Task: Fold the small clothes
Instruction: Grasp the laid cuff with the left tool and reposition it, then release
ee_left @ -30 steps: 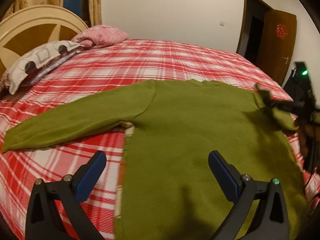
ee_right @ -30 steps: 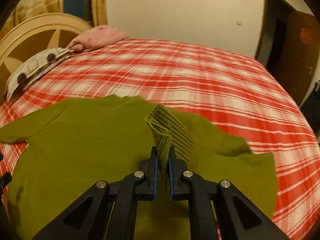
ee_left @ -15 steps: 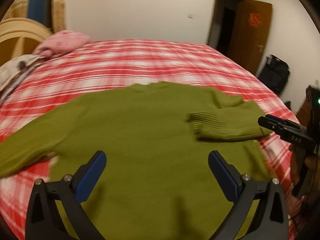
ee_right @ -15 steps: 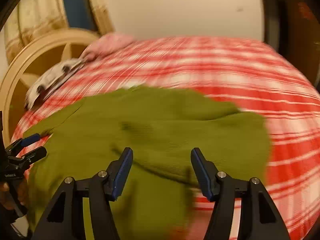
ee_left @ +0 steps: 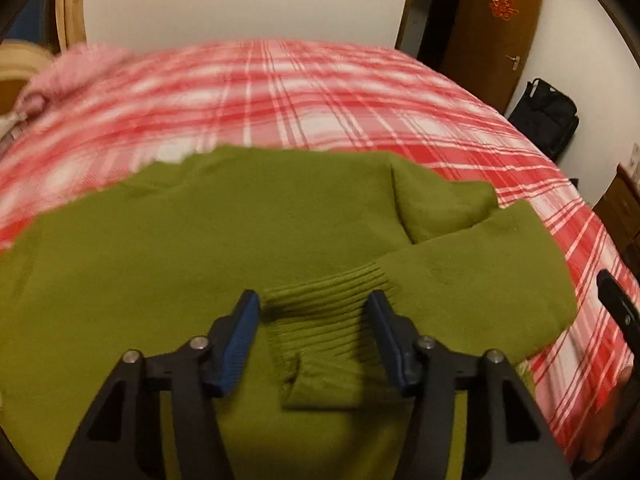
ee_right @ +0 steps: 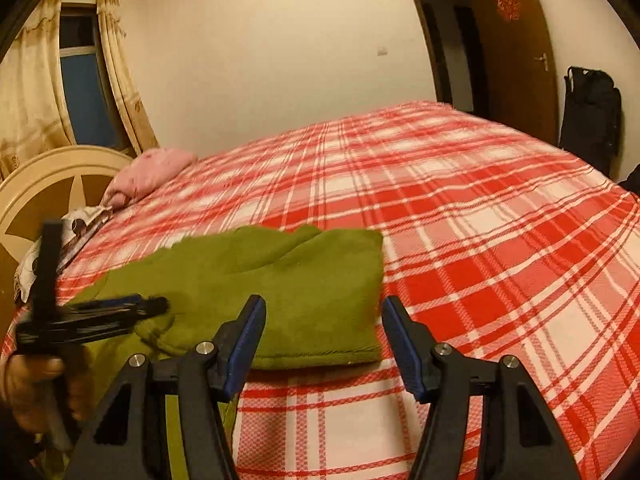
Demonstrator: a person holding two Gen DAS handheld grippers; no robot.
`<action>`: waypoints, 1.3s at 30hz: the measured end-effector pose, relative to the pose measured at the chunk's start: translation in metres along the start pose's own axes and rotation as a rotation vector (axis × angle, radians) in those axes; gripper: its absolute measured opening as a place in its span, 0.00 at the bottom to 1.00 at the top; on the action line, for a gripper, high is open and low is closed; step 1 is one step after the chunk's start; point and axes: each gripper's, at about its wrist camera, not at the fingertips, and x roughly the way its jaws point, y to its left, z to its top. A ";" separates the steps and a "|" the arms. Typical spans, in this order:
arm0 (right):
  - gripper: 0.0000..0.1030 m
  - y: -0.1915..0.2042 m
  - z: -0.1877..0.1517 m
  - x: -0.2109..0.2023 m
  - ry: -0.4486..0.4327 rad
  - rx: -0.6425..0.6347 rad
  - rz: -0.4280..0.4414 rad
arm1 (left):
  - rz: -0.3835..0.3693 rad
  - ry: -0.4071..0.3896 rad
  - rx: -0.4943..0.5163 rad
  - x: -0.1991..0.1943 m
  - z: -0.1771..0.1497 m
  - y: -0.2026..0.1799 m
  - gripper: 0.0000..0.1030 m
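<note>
An olive green sweater (ee_left: 200,248) lies flat on the red plaid bed cover (ee_left: 320,92). Its right sleeve is folded in across the body. The sleeve's ribbed cuff (ee_left: 328,292) lies between the jaws of my left gripper (ee_left: 313,300), which are closing around it; the blue pads stand just at its sides. In the right wrist view my right gripper (ee_right: 324,302) is open above the folded right edge of the sweater (ee_right: 312,280), with nothing gripped. My left gripper (ee_right: 120,308) shows there at the left, in a person's hand.
A pink pillow (ee_right: 156,168) and a cream headboard (ee_right: 48,184) are at the bed's far left. A brown door (ee_left: 492,28) and a black bag (ee_left: 548,116) stand beyond the bed on the right. Bare plaid cover (ee_right: 480,240) stretches right of the sweater.
My right gripper let go of the cuff, opened and drew back to the sweater's right edge. My left gripper swung right across the sweater to the cuff, and its jaws narrowed.
</note>
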 end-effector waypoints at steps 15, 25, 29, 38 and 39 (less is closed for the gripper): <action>0.60 -0.021 -0.005 0.008 0.022 0.094 -0.051 | -0.126 -0.116 -0.014 -0.066 0.016 0.005 0.07; 0.60 -0.014 -0.005 0.007 0.021 0.065 -0.052 | -0.033 -0.216 -0.011 -0.114 0.024 0.049 0.07; 0.60 -0.011 -0.006 0.008 0.027 0.051 -0.051 | 0.001 -0.223 -0.035 -0.120 0.022 0.071 0.07; 0.60 -0.006 -0.010 0.016 0.062 0.021 -0.040 | 0.061 -0.193 -0.102 -0.113 0.008 0.115 0.07; 0.60 -0.005 -0.010 0.017 0.067 0.018 -0.040 | 0.063 -0.189 -0.105 -0.112 0.006 0.118 0.07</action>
